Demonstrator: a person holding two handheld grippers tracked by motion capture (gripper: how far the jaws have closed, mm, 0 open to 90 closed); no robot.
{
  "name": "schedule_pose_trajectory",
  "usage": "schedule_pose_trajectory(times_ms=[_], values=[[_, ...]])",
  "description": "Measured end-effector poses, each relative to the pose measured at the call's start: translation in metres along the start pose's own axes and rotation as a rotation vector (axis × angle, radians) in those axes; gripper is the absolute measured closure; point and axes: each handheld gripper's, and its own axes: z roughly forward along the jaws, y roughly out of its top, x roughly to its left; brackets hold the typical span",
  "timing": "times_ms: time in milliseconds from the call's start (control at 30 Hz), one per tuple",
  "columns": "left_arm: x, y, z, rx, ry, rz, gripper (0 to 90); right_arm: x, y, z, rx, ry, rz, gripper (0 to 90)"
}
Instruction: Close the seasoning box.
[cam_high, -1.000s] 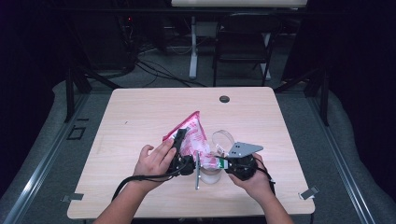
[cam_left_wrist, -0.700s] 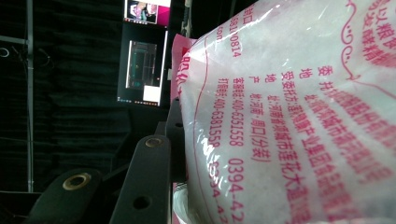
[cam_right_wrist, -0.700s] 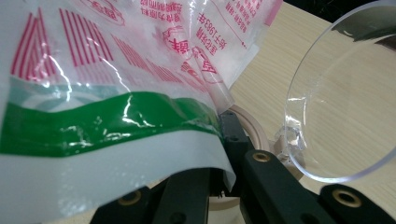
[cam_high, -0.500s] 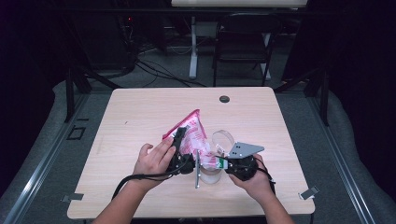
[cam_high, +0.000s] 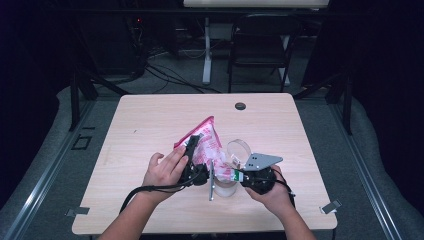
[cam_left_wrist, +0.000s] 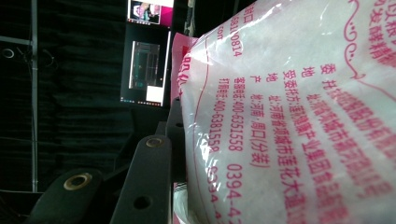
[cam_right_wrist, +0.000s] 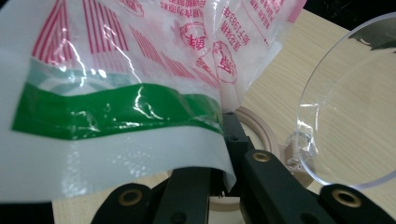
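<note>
- Nothing has shifted much since the earlier frames: both hands hold their places over the near middle of the table (cam_high: 150, 125), and the pink-printed bag (cam_high: 207, 142) hangs between them as before.
- Left gripper (cam_high: 192, 150) has its jaws partly closed on the bag's body; the left gripper view has the plastic pressed against one black jaw.
- Right gripper (cam_high: 239, 176) is clamped tight on the bag's green-striped edge (cam_right_wrist: 116, 109).
- Bag's long axis runs from its raised far corner down toward the person and to the right, with the striped end lowest, just above the clear jar (cam_high: 227, 185).
- Jar's hinged lid (cam_right_wrist: 355, 102) stands open beside the mouth.
- Judged from this, gripping and tilting look done; whether the bag is open I cannot tell, and emptying it into the jar seems left.
</note>
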Motion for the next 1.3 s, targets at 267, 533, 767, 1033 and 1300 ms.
schedule_pose_trajectory(times_ms=[267, 533, 767, 1033, 1300], values=[[0.0002, -0.0002, 0.0003, -0.001, -0.002, 0.000, 69.8, 0.0002, 0.0004, -0.0001, 0.006, 0.012, -0.004, 90.0], [0.0014, 0.0002, -0.0003, -0.007, 0.006, 0.005, 69.9, 0.0007, 0.0006, 0.0002, 0.005, 0.023, -0.005, 90.0], [0.0022, 0.0010, -0.0009, -0.011, 0.010, 0.007, 69.9, 0.0007, 0.0006, 0.0002, 0.006, 0.019, -0.005, 90.0], [0.0032, 0.0014, -0.0017, -0.011, 0.014, 0.006, 69.9, 0.0006, 0.0006, 0.0001, 0.006, 0.017, -0.004, 90.0], [0.0036, 0.0017, -0.0017, -0.011, 0.014, 0.007, 69.9, 0.0008, 0.0005, 0.0003, 0.006, 0.014, -0.004, 90.0]])
